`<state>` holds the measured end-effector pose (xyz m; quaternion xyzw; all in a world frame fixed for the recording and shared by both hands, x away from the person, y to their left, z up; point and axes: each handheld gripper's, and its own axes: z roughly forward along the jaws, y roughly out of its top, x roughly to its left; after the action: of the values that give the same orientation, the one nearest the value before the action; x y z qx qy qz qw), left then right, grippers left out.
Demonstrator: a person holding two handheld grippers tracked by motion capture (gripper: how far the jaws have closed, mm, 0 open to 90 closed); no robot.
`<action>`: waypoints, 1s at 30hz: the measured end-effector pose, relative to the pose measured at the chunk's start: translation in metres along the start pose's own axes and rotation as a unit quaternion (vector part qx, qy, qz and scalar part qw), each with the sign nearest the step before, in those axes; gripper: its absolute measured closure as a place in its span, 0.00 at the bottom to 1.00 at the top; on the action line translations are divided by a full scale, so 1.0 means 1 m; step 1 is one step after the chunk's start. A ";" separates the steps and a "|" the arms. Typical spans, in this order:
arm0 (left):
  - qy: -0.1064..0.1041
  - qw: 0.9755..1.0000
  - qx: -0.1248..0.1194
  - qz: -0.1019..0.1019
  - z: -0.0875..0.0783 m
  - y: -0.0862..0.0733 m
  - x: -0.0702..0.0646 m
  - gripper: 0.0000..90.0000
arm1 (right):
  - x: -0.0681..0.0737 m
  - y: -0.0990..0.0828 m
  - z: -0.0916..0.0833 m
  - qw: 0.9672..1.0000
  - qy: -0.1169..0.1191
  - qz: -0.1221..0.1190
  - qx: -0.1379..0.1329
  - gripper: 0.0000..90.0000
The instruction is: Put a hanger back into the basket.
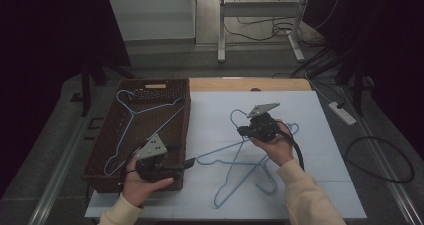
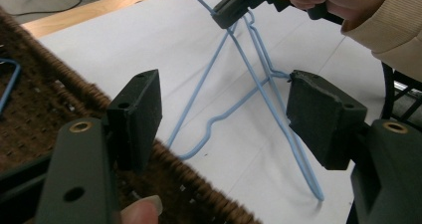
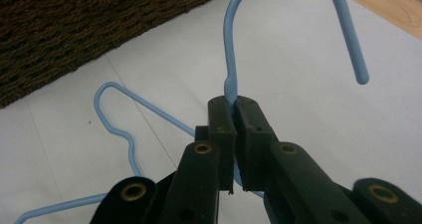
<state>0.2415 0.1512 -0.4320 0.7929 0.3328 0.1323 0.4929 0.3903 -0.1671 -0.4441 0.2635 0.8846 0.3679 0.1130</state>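
Right gripper view: right gripper (image 3: 234,109) is clamped on the neck of a blue hanger (image 3: 231,50), lifted over the white table (image 1: 310,130). Left gripper (image 2: 224,117) jaws stand apart, empty, at the basket (image 1: 177,87) edge. I count 1 hanger in basket (image 1: 132,112), 1 on the table (image 1: 230,177). Roughly a third done, I judge.

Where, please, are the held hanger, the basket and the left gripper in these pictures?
held hanger (image 3: 230,40): right gripper view, left side of its hook.
basket (image 1: 186,116): high view, right rim.
left gripper (image 2: 224,109): left gripper view, gap midway between its open jaws.
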 end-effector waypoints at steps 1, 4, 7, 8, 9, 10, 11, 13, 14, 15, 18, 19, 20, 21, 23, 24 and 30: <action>-0.002 1.000 0.000 0.000 0.002 0.001 -0.001 0.35 | 0.000 0.000 -0.001 1.000 -0.001 0.001 0.000 0.97; -0.009 1.000 0.007 0.005 0.011 0.006 -0.007 0.35 | 0.001 0.000 -0.003 1.000 -0.002 0.001 -0.004 0.97; -0.014 1.000 0.011 0.007 0.018 0.008 -0.012 0.35 | 0.002 0.000 -0.004 1.000 -0.003 0.000 -0.007 0.97; -0.017 1.000 0.011 0.008 0.021 0.009 -0.014 0.34 | 0.003 0.000 -0.005 1.000 -0.004 -0.001 -0.009 0.97; -0.023 1.000 0.014 0.010 0.026 0.011 -0.017 0.34 | 0.004 -0.001 -0.006 1.000 -0.004 -0.001 -0.012 0.97; -0.023 1.000 0.014 0.010 0.026 0.011 -0.017 0.34 | 0.004 -0.001 -0.006 1.000 -0.004 -0.001 -0.012 0.97; -0.029 0.999 0.020 0.013 0.032 0.014 -0.021 0.34 | 0.005 -0.001 -0.007 1.000 -0.005 -0.001 -0.014 0.97; -0.032 0.999 0.027 0.012 0.039 0.016 -0.024 0.34 | 0.006 -0.002 -0.008 1.000 -0.004 -0.001 -0.016 0.97; -0.033 0.999 0.030 0.011 0.042 0.017 -0.025 0.34 | 0.007 -0.002 -0.009 1.000 -0.004 -0.001 -0.016 0.97; -0.033 0.999 0.030 0.011 0.042 0.017 -0.025 0.34 | 0.007 -0.002 -0.009 1.000 -0.004 -0.001 -0.016 0.97; -0.030 0.999 0.037 0.006 0.051 0.019 -0.028 0.34 | 0.008 -0.002 -0.010 1.000 -0.005 -0.002 -0.020 0.97; -0.031 0.999 0.038 0.002 0.055 0.019 -0.029 0.34 | 0.008 -0.003 -0.010 1.000 -0.005 -0.003 -0.021 0.97; -0.034 0.998 0.044 -0.001 0.060 0.020 -0.031 0.34 | 0.008 -0.003 -0.011 1.000 -0.005 -0.003 -0.022 0.97; -0.034 0.998 0.044 -0.001 0.060 0.020 -0.031 0.34 | 0.008 -0.003 -0.011 1.000 -0.005 -0.003 -0.022 0.97; -0.040 0.998 0.058 -0.003 0.070 0.021 -0.035 0.34 | 0.009 -0.004 -0.013 1.000 -0.006 -0.003 -0.023 0.97; -0.040 0.998 0.058 -0.003 0.070 0.021 -0.035 0.34 | 0.009 -0.004 -0.013 1.000 -0.006 -0.003 -0.023 0.97; -0.047 0.996 0.079 -0.008 0.090 0.026 -0.046 0.34 | 0.010 -0.005 -0.013 1.000 -0.006 -0.003 -0.026 0.97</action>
<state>0.2656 0.0507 -0.4470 0.8320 0.3250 0.0643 0.4450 0.3752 -0.1726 -0.4385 0.2596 0.8749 0.3889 0.1259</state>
